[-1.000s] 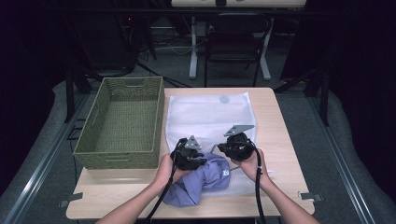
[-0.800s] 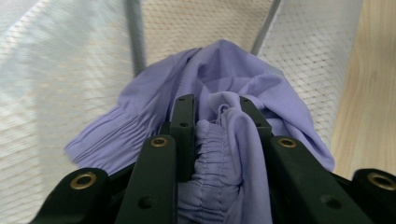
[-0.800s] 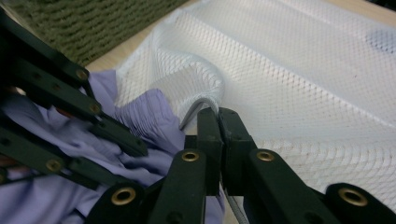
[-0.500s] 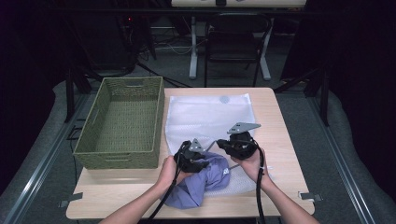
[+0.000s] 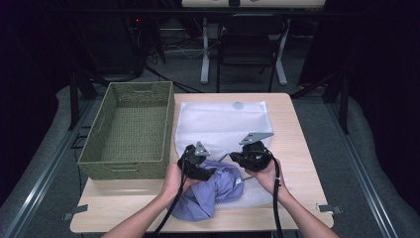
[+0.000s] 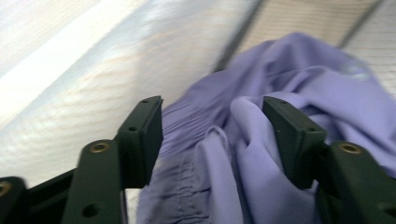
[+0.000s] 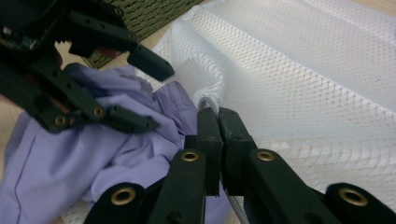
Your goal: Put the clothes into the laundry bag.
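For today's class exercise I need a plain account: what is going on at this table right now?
A person works two hand-held grippers at a table. The right gripper is shut on the edge of a white mesh bag, holding its mouth up. The left gripper has just been opening, its jaws either side of a bunched purple garment at that mouth. A green woven basket stands alongside.

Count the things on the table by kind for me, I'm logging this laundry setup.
Woven green basket: 1
White mesh laundry bag: 1
Lavender garment: 1
Hand-held claws: 2, the left claw and the right claw
Total: 5
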`<state>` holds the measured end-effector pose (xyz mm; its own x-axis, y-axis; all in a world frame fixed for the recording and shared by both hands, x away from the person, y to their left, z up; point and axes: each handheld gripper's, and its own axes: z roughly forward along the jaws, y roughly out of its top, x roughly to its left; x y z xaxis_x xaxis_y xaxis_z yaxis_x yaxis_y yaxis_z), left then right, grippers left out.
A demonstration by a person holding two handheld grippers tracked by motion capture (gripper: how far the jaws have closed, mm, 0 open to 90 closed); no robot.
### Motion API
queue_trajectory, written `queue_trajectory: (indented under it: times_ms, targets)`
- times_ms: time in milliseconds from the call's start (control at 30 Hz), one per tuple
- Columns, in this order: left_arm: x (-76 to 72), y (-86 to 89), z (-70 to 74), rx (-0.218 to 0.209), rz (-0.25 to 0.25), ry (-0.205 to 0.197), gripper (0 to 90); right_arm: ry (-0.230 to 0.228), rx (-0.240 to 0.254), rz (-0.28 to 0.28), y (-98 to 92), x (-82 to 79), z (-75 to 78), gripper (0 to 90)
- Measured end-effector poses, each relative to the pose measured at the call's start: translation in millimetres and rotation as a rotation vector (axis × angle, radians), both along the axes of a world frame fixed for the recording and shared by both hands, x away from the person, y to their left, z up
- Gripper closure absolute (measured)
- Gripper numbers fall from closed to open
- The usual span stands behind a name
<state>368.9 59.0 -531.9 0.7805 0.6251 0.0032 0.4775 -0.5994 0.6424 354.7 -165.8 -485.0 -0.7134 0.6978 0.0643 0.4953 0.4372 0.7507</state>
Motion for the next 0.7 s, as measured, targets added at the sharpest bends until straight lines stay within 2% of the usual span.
queue_trajectory:
  times_ms: [33,100,133,200,300,367,467,600,667,700]
  targets:
    - [4.5,1.9,-4.2,0.009,0.014,0.029,35.1,0.002,0.001,0.001,-0.5,0.8,-0.6,88.3]
    - [14.4,4.8,-15.7,0.018,0.02,0.121,33.9,0.007,-0.005,-0.002,-0.8,2.4,-2.3,88.3]
    - [17.2,5.5,-20.6,0.006,0.021,0.151,33.8,0.013,-0.011,0.0,-0.8,3.1,-3.9,88.3]
    - [19.1,6.3,-27.2,-0.015,0.014,0.181,37.7,0.025,-0.021,0.009,0.0,3.5,-7.2,88.3]
    - [17.3,5.2,-29.1,-0.024,-0.002,0.174,47.1,0.038,-0.045,0.038,3.7,2.5,-13.3,88.3]
    - [16.8,4.5,-28.5,-0.02,-0.024,0.17,55.5,0.04,-0.048,0.04,5.2,2.3,-13.7,88.2]
    - [16.2,5.6,-28.6,-0.035,-0.044,0.172,63.4,0.035,-0.045,0.034,4.8,3.6,-13.5,88.3]
    - [9.4,3.6,-21.6,-0.022,-0.077,0.119,70.7,0.029,-0.042,0.017,1.7,4.0,-12.3,88.3]
    - [4.5,1.4,-13.2,-0.036,-0.095,0.085,71.8,0.024,-0.034,0.005,0.3,4.3,-10.1,88.3]
    - [1.5,-0.7,-7.2,-0.056,-0.112,0.066,72.1,0.021,-0.031,0.001,-0.2,4.6,-9.4,88.3]
